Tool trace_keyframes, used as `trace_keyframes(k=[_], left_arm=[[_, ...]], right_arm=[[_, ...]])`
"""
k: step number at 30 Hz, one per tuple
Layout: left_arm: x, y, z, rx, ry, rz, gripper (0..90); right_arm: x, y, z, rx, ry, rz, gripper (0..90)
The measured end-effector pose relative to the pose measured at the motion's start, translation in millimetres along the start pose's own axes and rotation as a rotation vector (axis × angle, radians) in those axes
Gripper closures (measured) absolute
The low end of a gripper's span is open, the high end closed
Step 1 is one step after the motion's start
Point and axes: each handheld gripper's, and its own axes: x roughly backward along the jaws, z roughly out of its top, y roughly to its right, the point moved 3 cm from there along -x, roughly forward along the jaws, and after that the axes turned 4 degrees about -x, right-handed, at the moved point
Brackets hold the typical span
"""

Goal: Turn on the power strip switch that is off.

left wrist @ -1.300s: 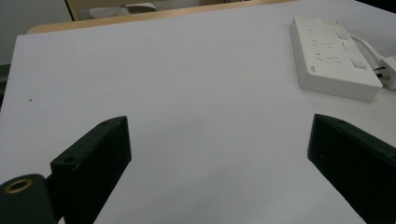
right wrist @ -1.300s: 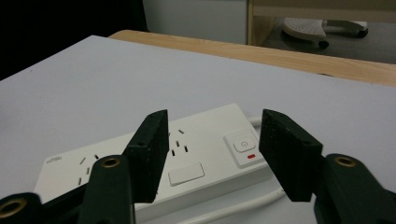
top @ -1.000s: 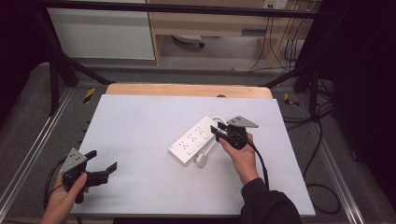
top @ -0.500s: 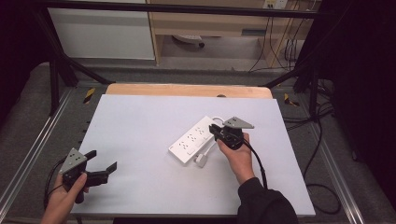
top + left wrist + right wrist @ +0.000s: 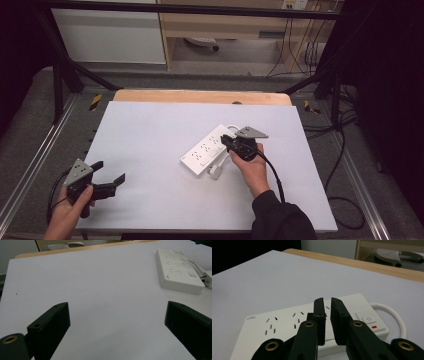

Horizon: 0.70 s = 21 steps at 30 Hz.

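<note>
A white power strip (image 5: 206,152) was seen lying diagonally on the pale worktop (image 5: 150,130), right of centre, sockets facing up. Its switch with a red mark (image 5: 369,320) was noted at the far end, where a white cable (image 5: 392,313) looped out. A white plug (image 5: 216,172) was seen just beside the strip's near long edge.

The right tongs (image 5: 326,305) were held in the right hand (image 5: 252,167) over the switch end of the strip, pointing across its top. The jaws had just been closing and were left nearly together, with only a narrow slit between them. Nothing was seen gripped in that slit; whether the tips touched the strip's surface could not be told.

The left tongs (image 5: 107,176) were held in the left hand (image 5: 70,210) near the front left corner of the worktop, well apart from the strip. The jaws were spread wide and were seen to hold nothing, with bare worktop between them. In the left gripper view the strip was seen at the far right, beyond the jaws.
</note>
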Motion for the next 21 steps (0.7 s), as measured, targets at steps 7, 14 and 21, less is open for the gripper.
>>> trace_keyframes(k=[7, 14, 21], left_arm=[[0.1, 0.0, 0.0, 0.000, 0.000, 0.000, 6.3], [0.0, 0.0, 0.0, 0.000, 0.000, 0.000, 6.2], [0.1, 0.0, 0.0, 0.001, 0.001, 0.001, 6.3]], right_arm=[[-3.3, -2.1, -1.8, 0.002, -0.007, 0.007, 82.9], [-5.5, -2.8, -3.8, -0.003, -0.018, 0.011, 82.7], [-9.4, -6.2, -6.6, 0.005, -0.033, 0.021, 84.7]])
